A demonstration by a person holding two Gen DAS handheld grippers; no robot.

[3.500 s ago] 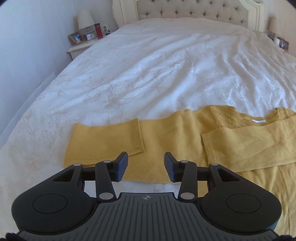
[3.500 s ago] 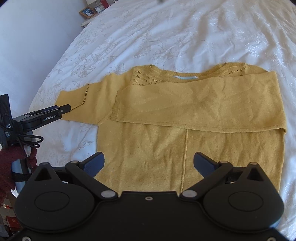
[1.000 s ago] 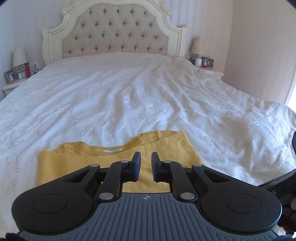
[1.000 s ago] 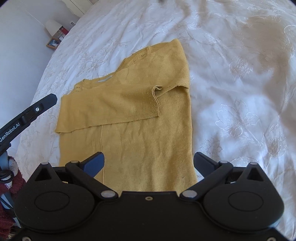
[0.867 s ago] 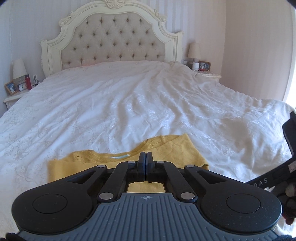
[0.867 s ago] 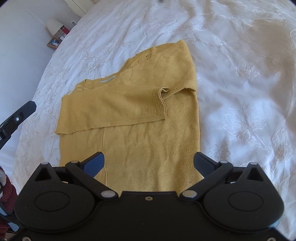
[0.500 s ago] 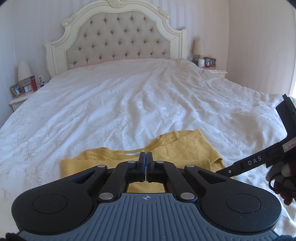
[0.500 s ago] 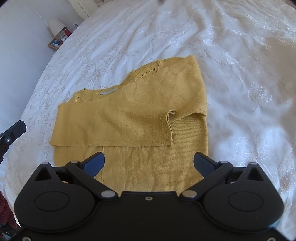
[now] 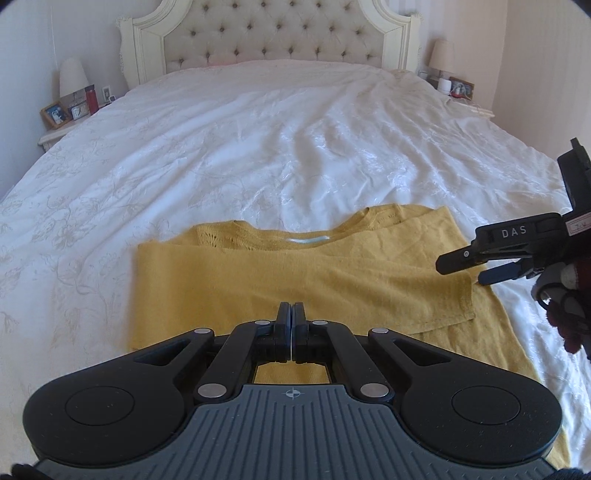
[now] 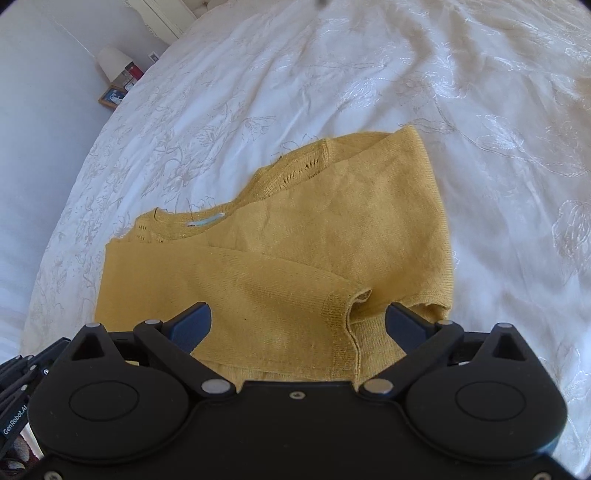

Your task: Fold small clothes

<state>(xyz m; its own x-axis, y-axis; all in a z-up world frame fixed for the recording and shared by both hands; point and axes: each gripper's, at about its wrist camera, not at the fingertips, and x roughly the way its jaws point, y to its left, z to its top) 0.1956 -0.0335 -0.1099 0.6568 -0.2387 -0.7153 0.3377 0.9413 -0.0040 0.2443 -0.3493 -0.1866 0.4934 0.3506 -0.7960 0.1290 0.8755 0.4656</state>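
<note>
A mustard yellow knitted sweater (image 9: 295, 266) lies flat on the white bedspread (image 9: 277, 147), both sleeves folded across its chest. My left gripper (image 9: 292, 314) is shut with nothing between its pads and hovers over the sweater's lower middle. My right gripper (image 10: 298, 317) stands open above the folded sleeve's cuff (image 10: 343, 325), which lies between its spread fingers without being touched. In the left wrist view the right gripper (image 9: 465, 267) shows at the right edge, over the sweater's right side. The sweater (image 10: 295, 258) fills the middle of the right wrist view.
A tufted headboard (image 9: 273, 33) stands at the far end of the bed. Nightstands with lamps and photo frames flank it on the left (image 9: 70, 99) and right (image 9: 450, 85). A gloved hand (image 9: 569, 295) holds the right gripper. The bedspread (image 10: 480, 147) stretches wide beyond the sweater.
The left gripper's jaws went from slightly apart to shut. Both grippers came lower and closer to the sweater, which now looks larger. The right gripper moved in over the sleeve cuff.
</note>
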